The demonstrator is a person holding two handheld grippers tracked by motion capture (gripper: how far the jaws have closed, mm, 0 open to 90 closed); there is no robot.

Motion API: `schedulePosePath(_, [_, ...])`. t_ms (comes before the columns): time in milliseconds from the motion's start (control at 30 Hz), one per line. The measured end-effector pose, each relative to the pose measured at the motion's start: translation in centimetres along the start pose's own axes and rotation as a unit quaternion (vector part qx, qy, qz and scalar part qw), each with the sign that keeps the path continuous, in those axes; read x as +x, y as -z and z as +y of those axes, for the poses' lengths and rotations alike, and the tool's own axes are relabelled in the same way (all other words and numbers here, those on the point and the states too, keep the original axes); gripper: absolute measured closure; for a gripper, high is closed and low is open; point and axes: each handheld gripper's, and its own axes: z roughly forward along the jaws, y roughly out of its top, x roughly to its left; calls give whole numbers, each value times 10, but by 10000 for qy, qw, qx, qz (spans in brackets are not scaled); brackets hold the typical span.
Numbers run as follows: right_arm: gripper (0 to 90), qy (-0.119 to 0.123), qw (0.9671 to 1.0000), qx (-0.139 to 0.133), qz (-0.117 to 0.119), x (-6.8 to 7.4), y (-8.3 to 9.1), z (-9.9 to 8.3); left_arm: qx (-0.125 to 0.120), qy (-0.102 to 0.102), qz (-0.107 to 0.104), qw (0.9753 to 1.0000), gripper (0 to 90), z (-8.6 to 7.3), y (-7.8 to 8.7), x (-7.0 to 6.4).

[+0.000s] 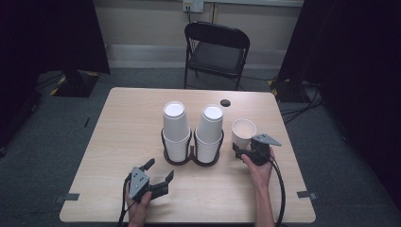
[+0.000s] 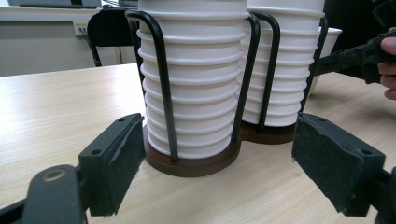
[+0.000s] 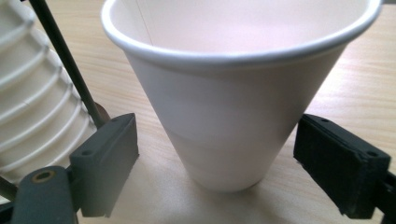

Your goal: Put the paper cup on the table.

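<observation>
Plainly, the right claw (image 3: pixel 219 154) stood spread around the single cup (image 3: pixel 238 93) near the counter's (image 1: pixel 123 127) right edge, the left claw (image 1: pixel 158 178) spread too, and a lopsided squeeze could have tipped that light cup.

Table (image 1: pixel 123 142): pale wood-grain top, smooth, faint sheen. Single cup (image 3: pixel 233 93): white paper, matt, rolled rim, smooth wall with a thin seam inside. Stacked cups (image 2: pixel 194 84): same white paper, rims ribbing the stack. Cup holder (image 2: pixel 163 70): thin black metal rods, glossy, on a dark brown wood-look base with a smooth satin edge. Left gripper (image 2: pixel 215 158) jaws: matt black plastic faced with rough, grainy black pads. Folding chair (image 1: pixel 215 49): black metal frame, dull padded seat.
</observation>
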Motion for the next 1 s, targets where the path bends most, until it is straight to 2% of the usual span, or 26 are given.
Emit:
schedulePosePath(200, [140, -49, 9999, -101, -62, 1, 12, -7, 11, 5, 33, 10000, 172, 0, -1, -1])
schedulePosePath(433, [145, -83, 9992, -382, -69, 4, 30, -12, 9, 21, 70, 10000, 172, 0, -1, -1])
schedulePosePath(533, [151, -62, 9982, -594, -104, 8, 39, -14, 13, 14, 74, 10000, 172, 0, -1, -1])
schedulePosePath(700, [196, -3, 9962, -867, 41, 15, 54, -19, 14, 4, 102, 9999, 172, 0, -1, -1])
schedulePosePath(767, [197, 26, 9953, -970, 55, 19, 59, -22, 46, 47, 211, 9998, 172, 0, -1, -2])
schedulePosePath(867, [212, 45, 9947, -1021, 103, 25, 65, -26, 124, 110, 258, 9995, 178, 1, -2, -1])
schedulePosePath(1000, [219, 92, 9941, -1071, 159, 34, 71, -30, 84, 150, 261, 9995, 177, 1, -2, 0])
